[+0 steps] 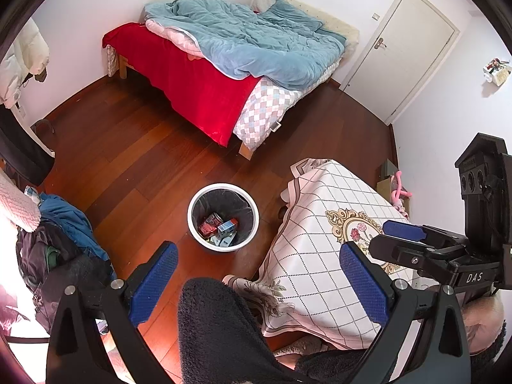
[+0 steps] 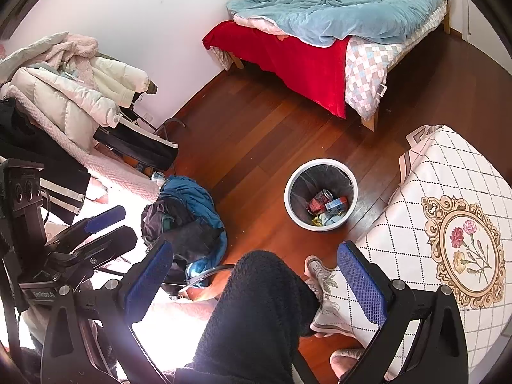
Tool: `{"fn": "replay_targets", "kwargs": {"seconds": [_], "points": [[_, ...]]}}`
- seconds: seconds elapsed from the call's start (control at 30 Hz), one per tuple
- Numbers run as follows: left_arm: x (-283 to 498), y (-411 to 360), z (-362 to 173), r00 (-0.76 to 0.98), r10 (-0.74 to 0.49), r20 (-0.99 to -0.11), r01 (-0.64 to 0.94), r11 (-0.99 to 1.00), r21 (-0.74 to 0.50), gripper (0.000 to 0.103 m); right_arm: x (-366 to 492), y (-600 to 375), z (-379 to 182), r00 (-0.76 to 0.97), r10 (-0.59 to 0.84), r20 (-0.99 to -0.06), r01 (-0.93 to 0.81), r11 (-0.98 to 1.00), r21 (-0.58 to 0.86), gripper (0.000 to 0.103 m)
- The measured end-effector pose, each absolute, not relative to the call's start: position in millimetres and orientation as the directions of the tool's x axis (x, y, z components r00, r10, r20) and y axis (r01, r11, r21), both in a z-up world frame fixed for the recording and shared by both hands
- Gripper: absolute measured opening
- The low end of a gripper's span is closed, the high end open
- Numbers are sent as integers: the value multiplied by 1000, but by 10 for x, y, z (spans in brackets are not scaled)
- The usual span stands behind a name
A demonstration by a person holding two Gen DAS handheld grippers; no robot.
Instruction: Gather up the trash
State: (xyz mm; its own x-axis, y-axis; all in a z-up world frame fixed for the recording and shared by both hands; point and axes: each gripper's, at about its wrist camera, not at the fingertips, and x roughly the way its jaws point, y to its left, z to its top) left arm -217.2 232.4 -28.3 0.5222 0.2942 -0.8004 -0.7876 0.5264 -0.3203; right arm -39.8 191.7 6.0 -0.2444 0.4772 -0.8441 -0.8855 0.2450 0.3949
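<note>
Trash bin [image 1: 223,217] on the floor [image 1: 134,160], between a draped table [image 1: 323,243] to its right and a heap of clothes [image 1: 60,233] to its left. Inside the bin, several cartons and packets [image 1: 219,225] at the bottom. Beyond the bin, a bed [image 1: 224,73] against the far wall, quilt [image 1: 252,35] on top. Door [image 1: 406,48] right of the bed. Coats [image 2: 73,89] hung along the left wall, behind the clothes heap.
</note>
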Motion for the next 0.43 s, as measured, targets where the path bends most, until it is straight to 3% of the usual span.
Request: {"fn": "replay_targets", "kwargs": {"seconds": [0.43], "points": [[-2203, 2316, -250, 526, 301, -796, -788, 525, -322, 103, -422, 1933, 85, -251, 474, -844, -890, 230, 394, 103]]}}
